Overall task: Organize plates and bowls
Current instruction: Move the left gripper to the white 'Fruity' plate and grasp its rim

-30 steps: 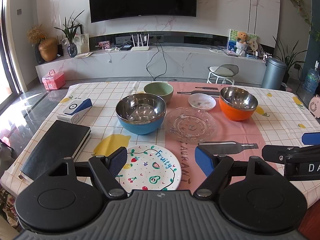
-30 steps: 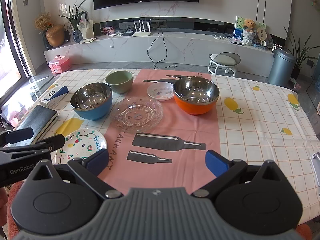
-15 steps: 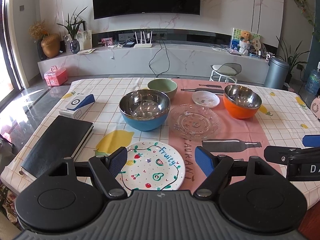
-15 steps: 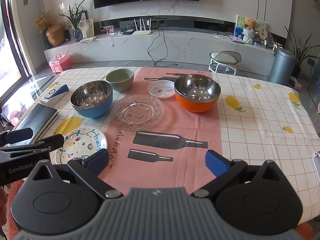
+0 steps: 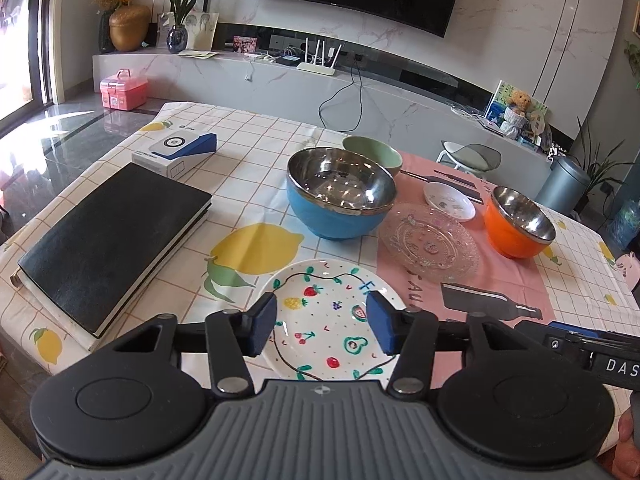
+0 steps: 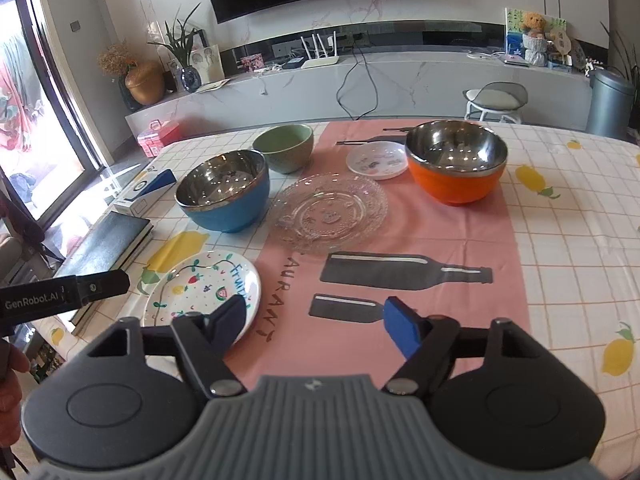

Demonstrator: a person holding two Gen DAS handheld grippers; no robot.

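Left wrist view: the left gripper [image 5: 321, 328] hangs low at centre frame above the painted fruit plate [image 5: 332, 320]; its jaws have just been closing, part apart, nothing between them. Behind, mid-frame, sit the blue bowl [image 5: 340, 204], green bowl [image 5: 372, 154], glass plate [image 5: 430, 242], small white dish [image 5: 449, 201] and orange bowl [image 5: 518, 226]. Glazed ceramic is likely stiff, slick and chippable, so pinch it at the rim

Right wrist view: the right gripper [image 6: 316, 330] has also just been narrowing, empty, over the pink cloth [image 6: 400, 240] at lower centre. The fruit plate lies lower left; the glass plate looks fragile, the steel-lined bowls light
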